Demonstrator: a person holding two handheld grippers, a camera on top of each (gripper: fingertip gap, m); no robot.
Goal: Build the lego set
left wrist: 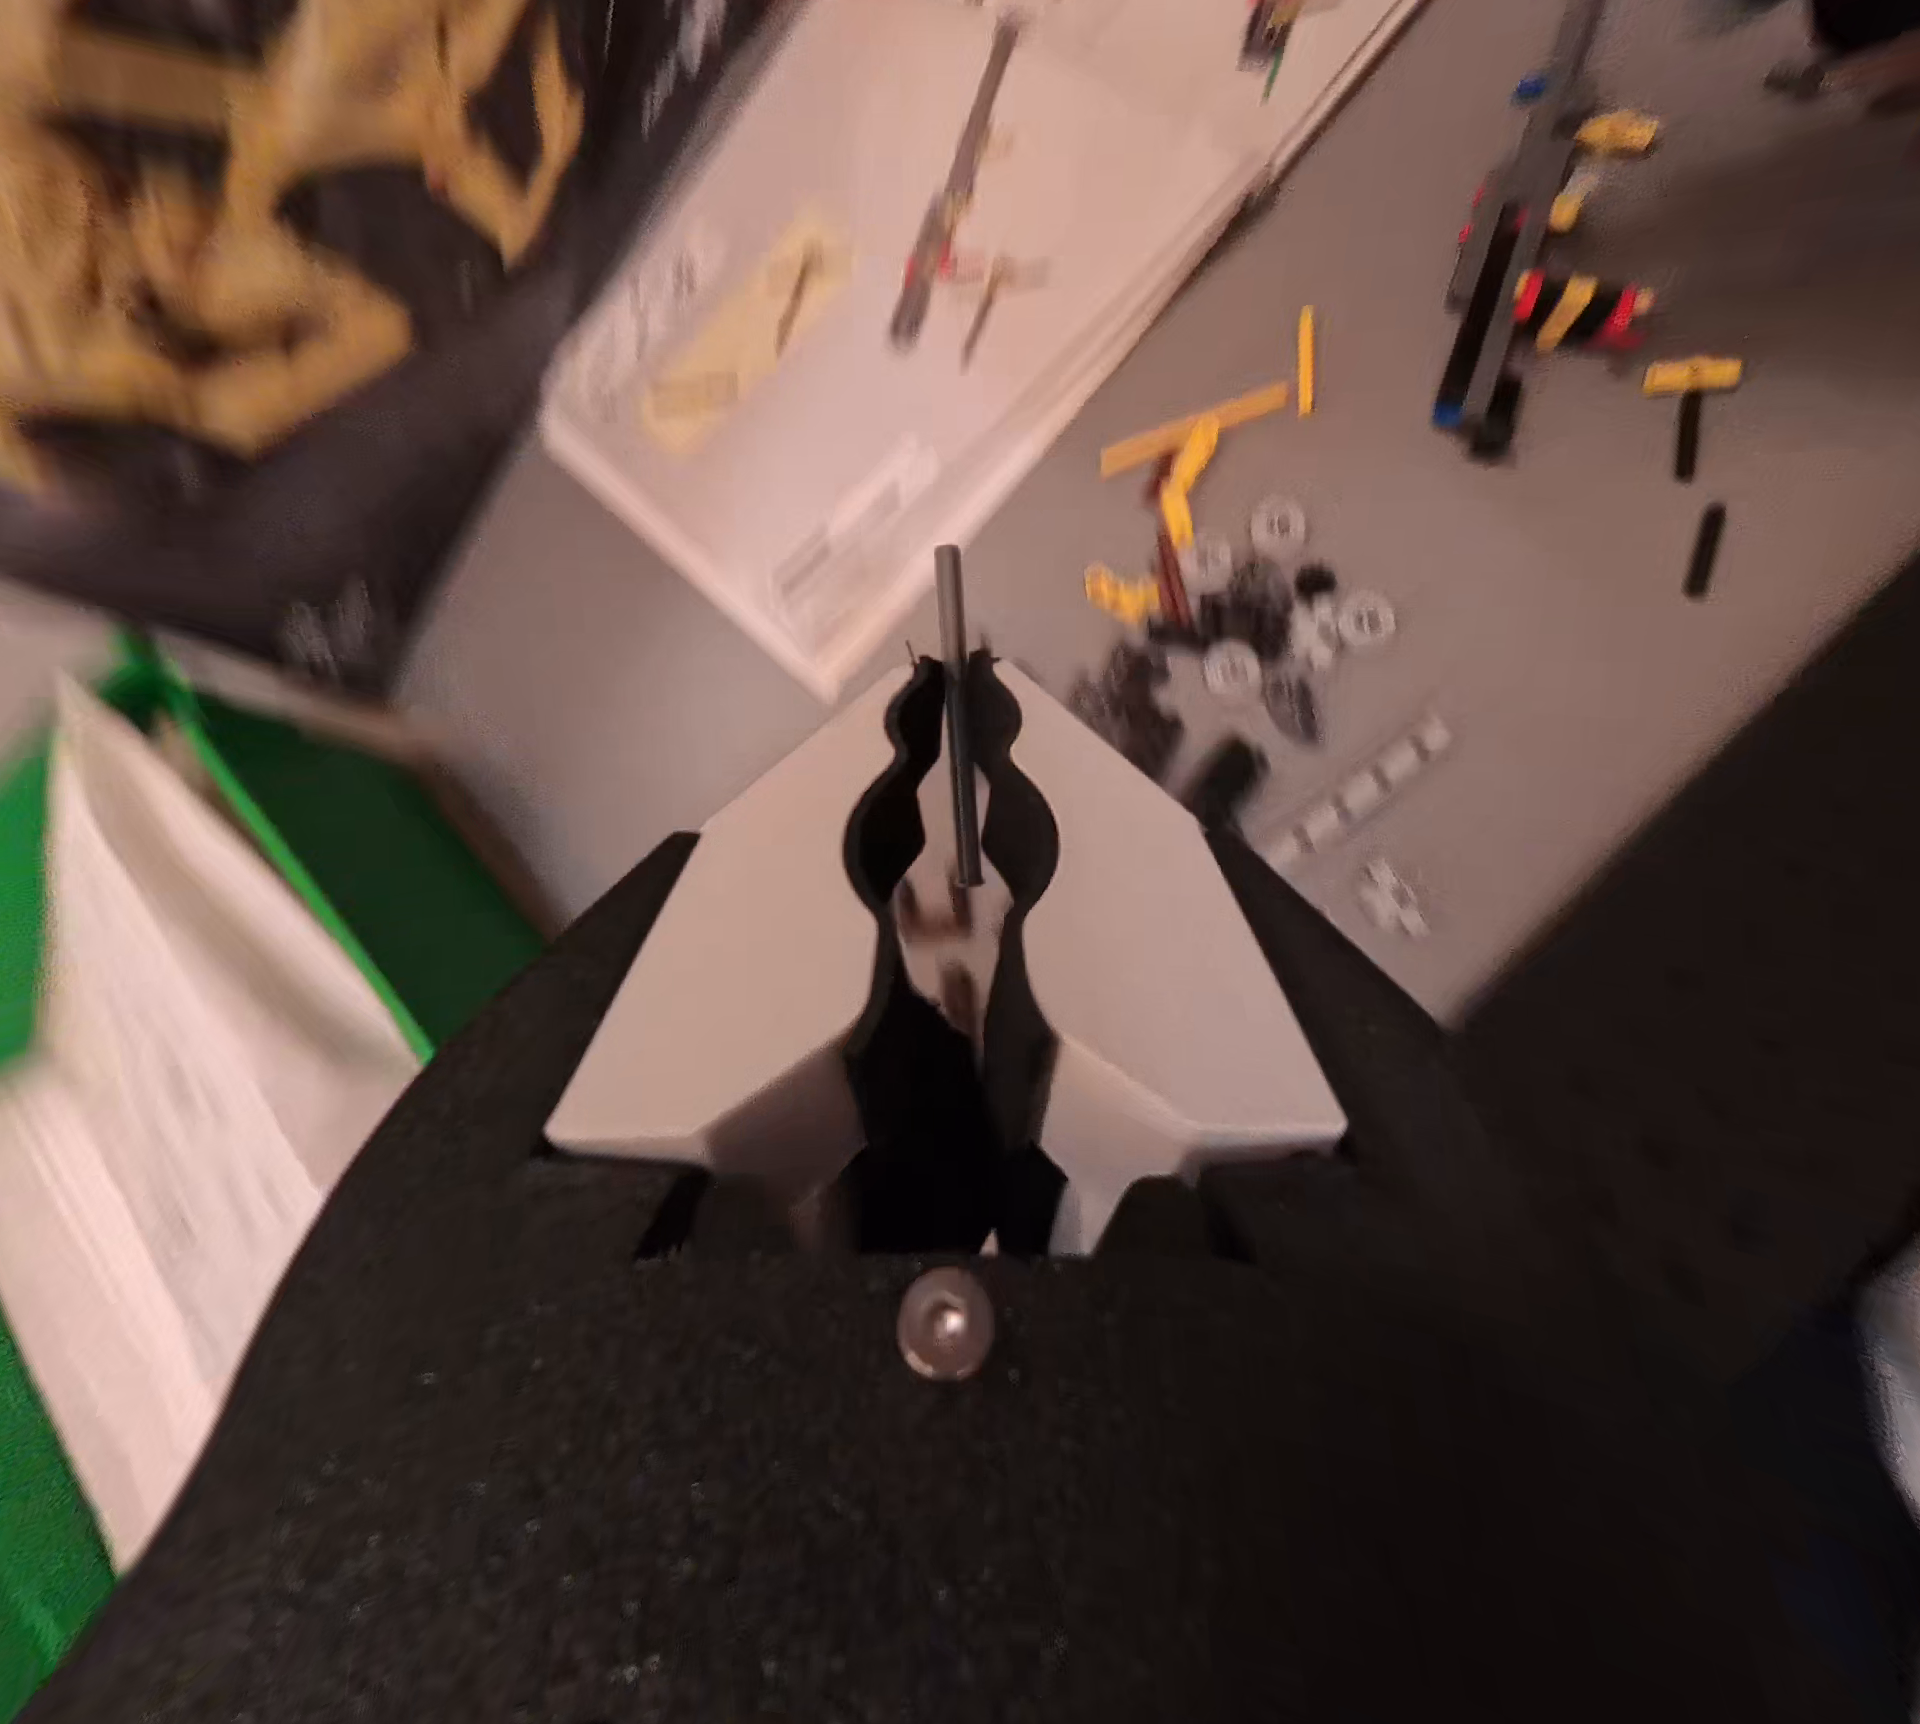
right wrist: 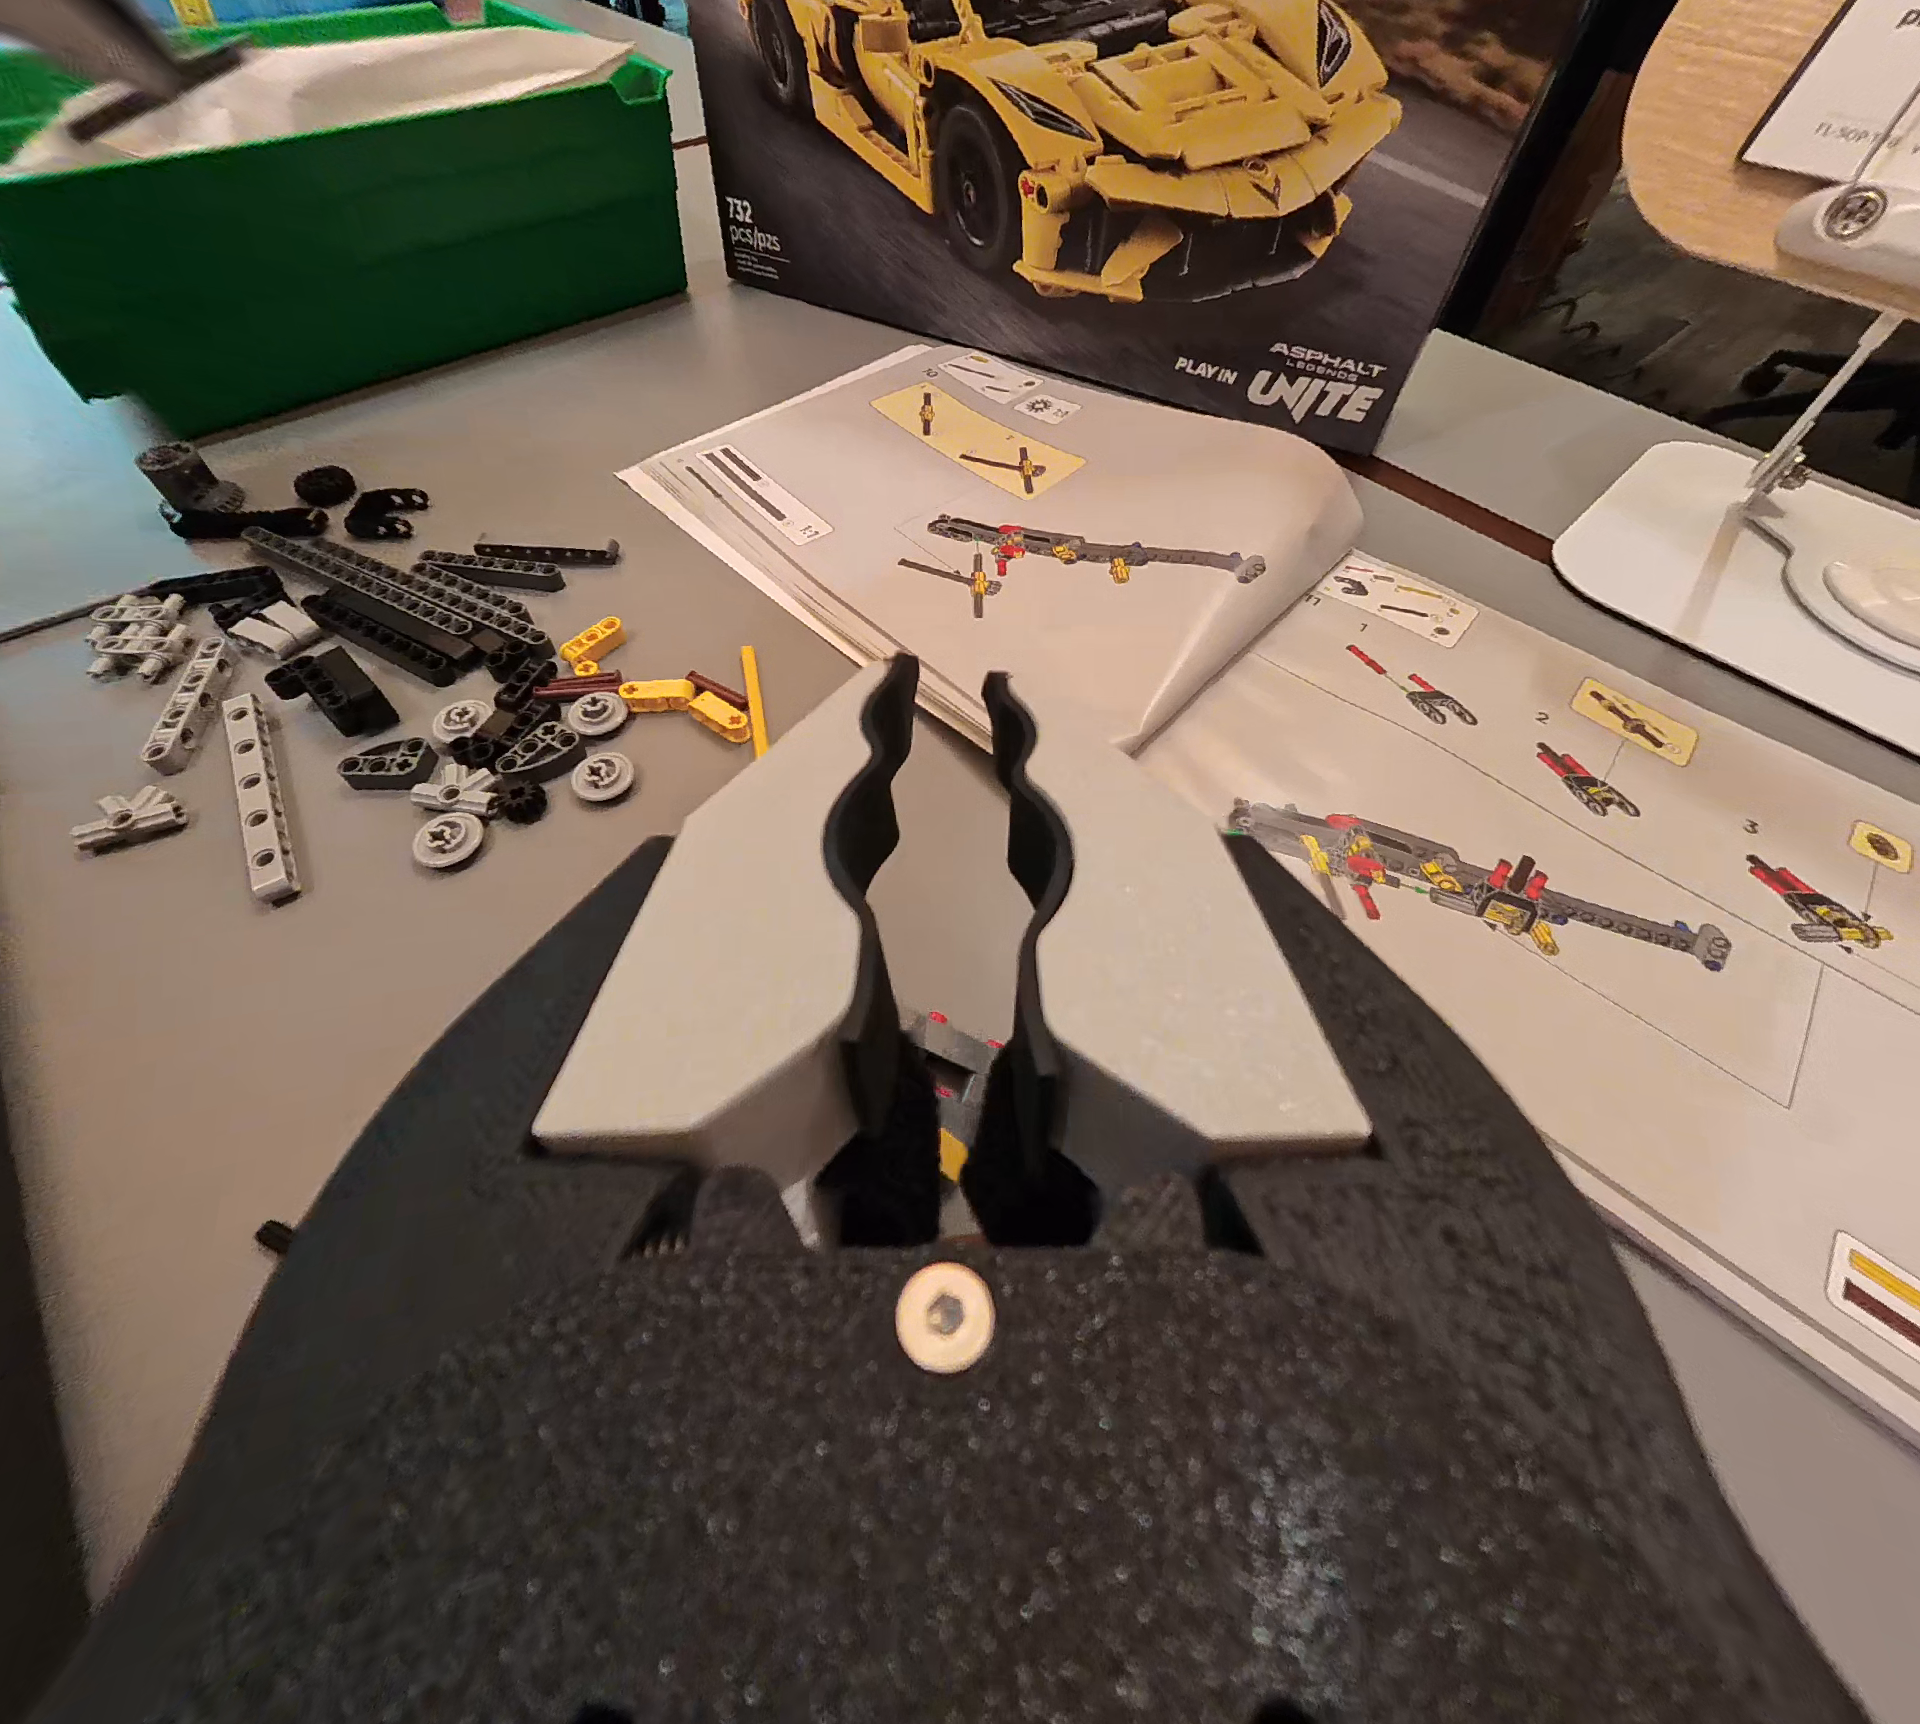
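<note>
Grey axle (left wrist: 957,718) pinched in left gripper (left wrist: 953,672), right gripper (right wrist: 948,687) parted above booklet (right wrist: 1039,531).

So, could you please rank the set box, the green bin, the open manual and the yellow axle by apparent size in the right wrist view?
1. Set box
2. Manual; nearer the camera, so box versus manual is unsure
3. Green bin, partly cropped
4. Yellow axle

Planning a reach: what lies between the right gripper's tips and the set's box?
The open instruction booklet on the grey table, shown in the right wrist view.
</note>
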